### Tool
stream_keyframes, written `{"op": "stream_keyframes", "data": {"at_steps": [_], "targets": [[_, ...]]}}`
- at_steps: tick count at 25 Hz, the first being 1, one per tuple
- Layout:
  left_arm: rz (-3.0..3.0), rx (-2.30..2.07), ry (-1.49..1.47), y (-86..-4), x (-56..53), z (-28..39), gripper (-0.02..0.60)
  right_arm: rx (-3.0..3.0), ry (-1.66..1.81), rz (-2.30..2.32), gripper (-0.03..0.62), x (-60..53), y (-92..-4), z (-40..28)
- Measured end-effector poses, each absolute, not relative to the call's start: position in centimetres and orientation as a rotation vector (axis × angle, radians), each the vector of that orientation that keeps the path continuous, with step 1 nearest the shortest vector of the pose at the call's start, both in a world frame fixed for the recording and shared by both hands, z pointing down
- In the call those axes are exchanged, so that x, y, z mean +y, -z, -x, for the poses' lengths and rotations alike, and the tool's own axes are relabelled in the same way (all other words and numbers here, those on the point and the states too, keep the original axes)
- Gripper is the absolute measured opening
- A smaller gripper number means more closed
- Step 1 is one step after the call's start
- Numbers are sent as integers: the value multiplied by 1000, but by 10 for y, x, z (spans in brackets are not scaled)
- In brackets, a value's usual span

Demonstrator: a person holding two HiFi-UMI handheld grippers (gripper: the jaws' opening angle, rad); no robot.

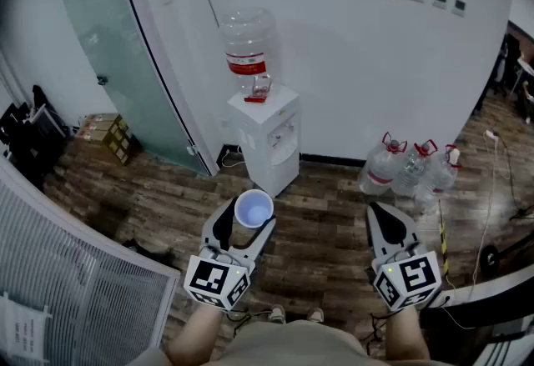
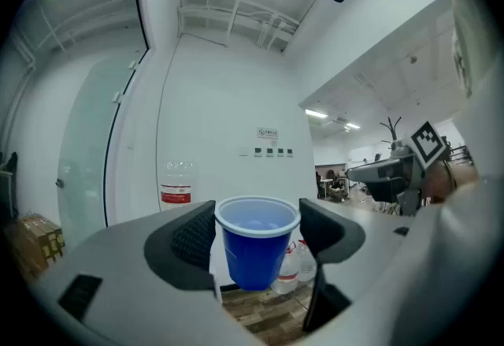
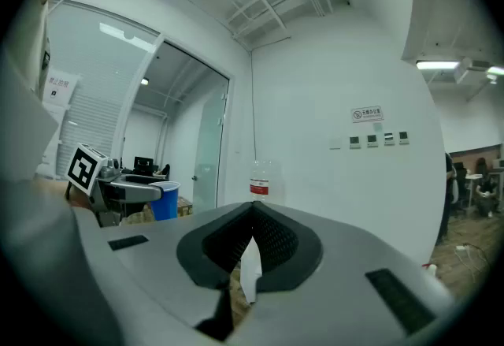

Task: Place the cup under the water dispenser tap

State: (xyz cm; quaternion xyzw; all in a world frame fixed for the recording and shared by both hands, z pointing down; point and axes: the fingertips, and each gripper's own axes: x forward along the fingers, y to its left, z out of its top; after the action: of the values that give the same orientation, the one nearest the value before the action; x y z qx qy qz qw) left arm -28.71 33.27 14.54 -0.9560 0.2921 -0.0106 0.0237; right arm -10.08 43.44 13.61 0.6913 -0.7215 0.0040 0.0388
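A blue plastic cup [image 2: 256,246] with a white inside stands upright between the jaws of my left gripper [image 2: 256,238], which is shut on it; in the head view the cup [image 1: 253,209] shows from above at the left gripper [image 1: 247,227]. The white water dispenser [image 1: 265,139] with its clear bottle [image 1: 247,47] stands against the wall, well ahead of the cup. My right gripper [image 1: 390,227] is held level at the right, its jaws shut with nothing between them [image 3: 252,242]. The cup [image 3: 164,201] also shows at the left of the right gripper view.
Several spare water bottles [image 1: 409,166] stand on the wood floor right of the dispenser. A glass door [image 1: 117,47] is at the left, with cardboard boxes [image 1: 108,135] beside it. A white slatted blind [image 1: 67,273] is at my near left. Cables [image 1: 501,172] lie at far right.
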Motion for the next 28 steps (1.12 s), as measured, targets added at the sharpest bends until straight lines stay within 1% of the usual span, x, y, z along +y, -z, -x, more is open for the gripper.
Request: {"op": "stream_keyframes", "data": {"at_steps": [11,20,28], "targets": [[2945,943,91,-161,344,266,336,-2224,-75,-2111,6,448,-153,75],[2880,985,117,-165,363,232,337,-2240,-84,-2054,6,463,-166,44],[2885,968,59,-164,375,208,336,-2287,-136,-1978,6,461,-187,31]]}}
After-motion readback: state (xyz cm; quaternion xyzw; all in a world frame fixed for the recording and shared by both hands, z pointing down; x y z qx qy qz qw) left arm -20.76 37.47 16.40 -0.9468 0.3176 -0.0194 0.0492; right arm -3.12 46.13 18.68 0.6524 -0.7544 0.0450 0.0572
